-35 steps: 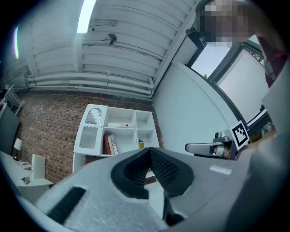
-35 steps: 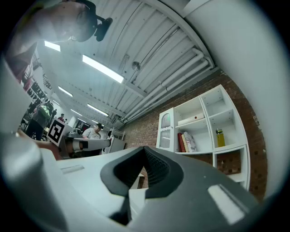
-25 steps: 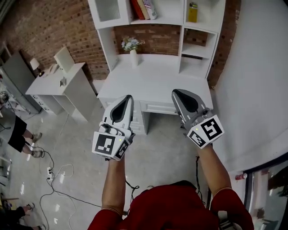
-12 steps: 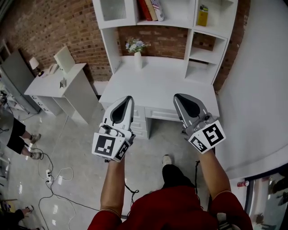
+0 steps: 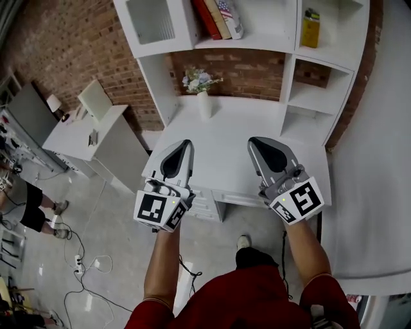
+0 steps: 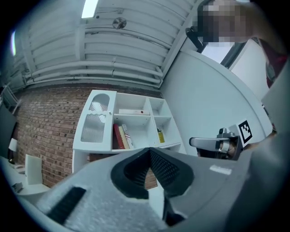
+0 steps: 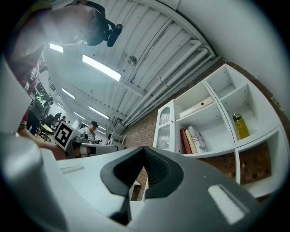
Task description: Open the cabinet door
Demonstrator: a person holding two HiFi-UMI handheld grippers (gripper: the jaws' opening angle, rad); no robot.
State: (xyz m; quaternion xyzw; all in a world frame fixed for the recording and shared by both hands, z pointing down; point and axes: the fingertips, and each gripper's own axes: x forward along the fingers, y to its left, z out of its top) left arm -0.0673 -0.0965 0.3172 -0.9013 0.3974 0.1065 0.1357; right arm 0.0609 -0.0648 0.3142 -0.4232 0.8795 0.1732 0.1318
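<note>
The cabinet door (image 5: 154,22) is a white frame with a frosted glass pane, closed, at the top left of the white shelf unit above the desk. It also shows in the left gripper view (image 6: 93,122) and the right gripper view (image 7: 165,124). My left gripper (image 5: 182,146) hovers over the desk's front left part, shut and holding nothing. My right gripper (image 5: 260,144) hovers over the desk's front right part, also shut and holding nothing. Both point towards the shelf unit, tilted upward, well short of the door. In the gripper views each pair of jaws, left (image 6: 148,152) and right (image 7: 144,149), meets at the tip.
A white desk (image 5: 225,132) with drawers stands under the shelves. On it is a vase of flowers (image 5: 203,90). Books (image 5: 220,18) and a yellow bottle (image 5: 311,28) sit on the shelves. A low white table (image 5: 96,132) stands to the left, with cables (image 5: 77,260) on the floor. A white wall (image 5: 379,160) curves along the right.
Both grippers have moved forward from over the floor to over the desk's front. The shelf unit and its door look nearer and larger. Both stay shut.
</note>
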